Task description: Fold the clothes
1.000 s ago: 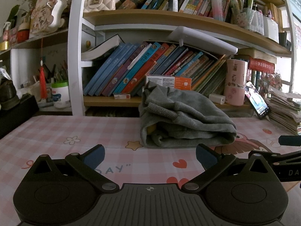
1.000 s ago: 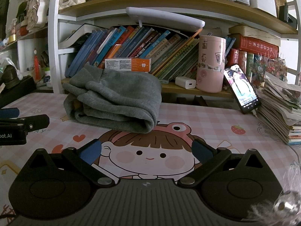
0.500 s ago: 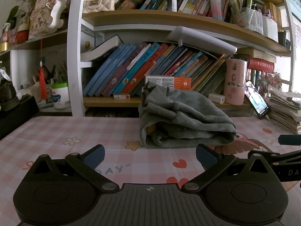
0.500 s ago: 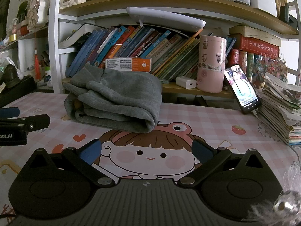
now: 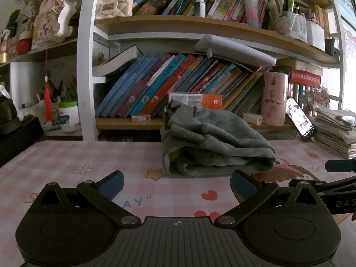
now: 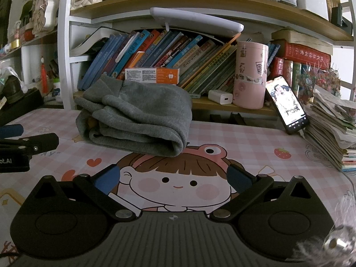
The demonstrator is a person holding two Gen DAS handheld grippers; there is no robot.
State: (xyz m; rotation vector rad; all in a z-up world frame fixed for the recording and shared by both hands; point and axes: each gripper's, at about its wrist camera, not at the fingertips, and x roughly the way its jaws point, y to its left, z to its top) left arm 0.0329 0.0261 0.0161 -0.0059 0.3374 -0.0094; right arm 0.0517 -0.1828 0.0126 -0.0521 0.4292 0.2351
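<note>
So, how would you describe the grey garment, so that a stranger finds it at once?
Look at the pink checked tablecloth in front of the bookshelf. Near its back edge lies the folded grey garment, a thick soft bundle below the orange and white box. It is the only cloth item on the table.

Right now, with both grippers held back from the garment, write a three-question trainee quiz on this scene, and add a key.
1. True or false: the left gripper is shut on the grey garment.
2. Multiple choice: the lit phone leans against A) the pink canister, B) the stack of papers, C) the orange-and-white box.
3. Short answer: what state is the grey garment in, and what does it lie on?

Key
1. False: both the left and the right gripper are open and clear of it.
2. B.
3. Folded into a thick bundle, lying on the pink checked table cover.
</note>
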